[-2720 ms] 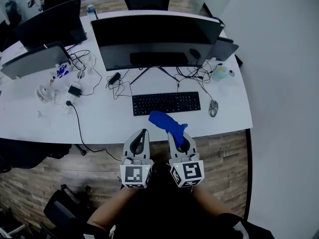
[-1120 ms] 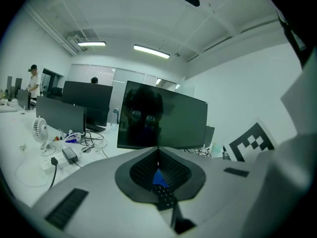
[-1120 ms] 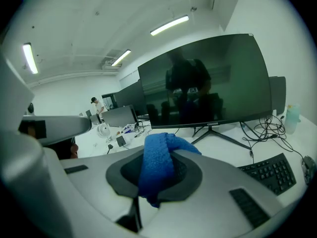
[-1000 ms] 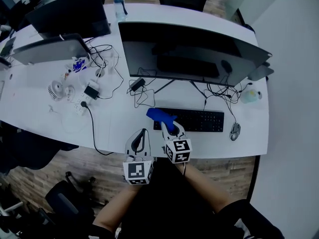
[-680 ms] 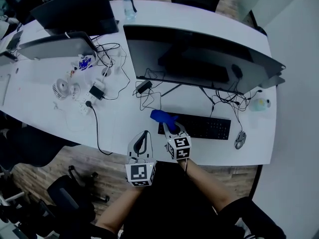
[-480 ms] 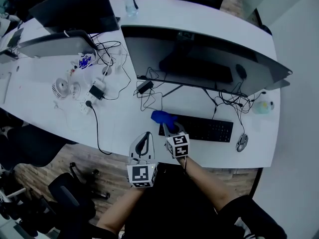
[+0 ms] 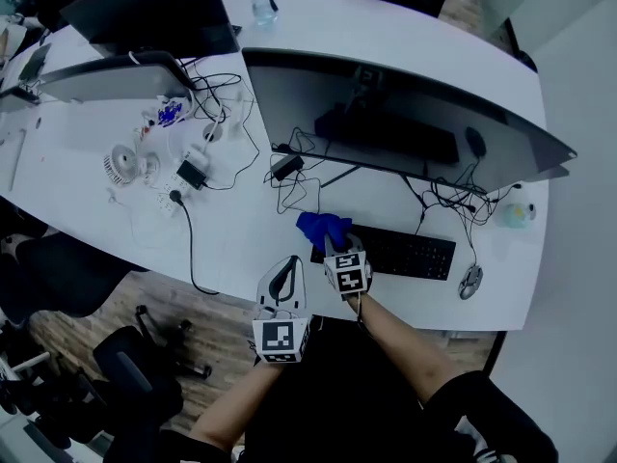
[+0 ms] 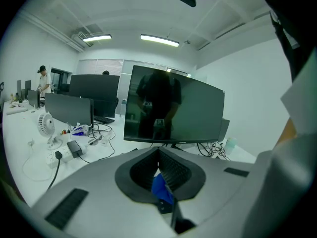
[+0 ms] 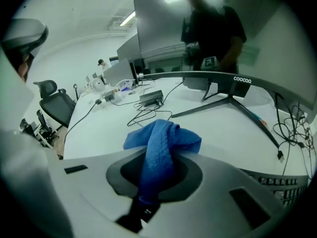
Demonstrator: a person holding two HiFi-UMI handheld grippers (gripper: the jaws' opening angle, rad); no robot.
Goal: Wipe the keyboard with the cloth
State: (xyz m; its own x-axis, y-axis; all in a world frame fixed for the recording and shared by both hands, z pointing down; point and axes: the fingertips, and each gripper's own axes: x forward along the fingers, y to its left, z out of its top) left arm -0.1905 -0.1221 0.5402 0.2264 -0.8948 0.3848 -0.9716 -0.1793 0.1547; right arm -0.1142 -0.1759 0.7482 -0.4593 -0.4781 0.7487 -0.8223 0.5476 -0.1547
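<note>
We record a long white curved tabletop in an open office. It carries a wide dark monitor, tangled black cables and a small white desk fan. A flat black keyboard lies near the front edge, with a grey mouse just beside its right end.

The right gripper has its jaws pinching a bunched blue cloth over the keyboard's left end; we cannot tell whether they touch. The left gripper has its jaws pressed together, holds nothing, and is at the tabletop's front edge.

Bare tabletop lies left of the keyboard, and brown wood floor lies beyond the edge.
</note>
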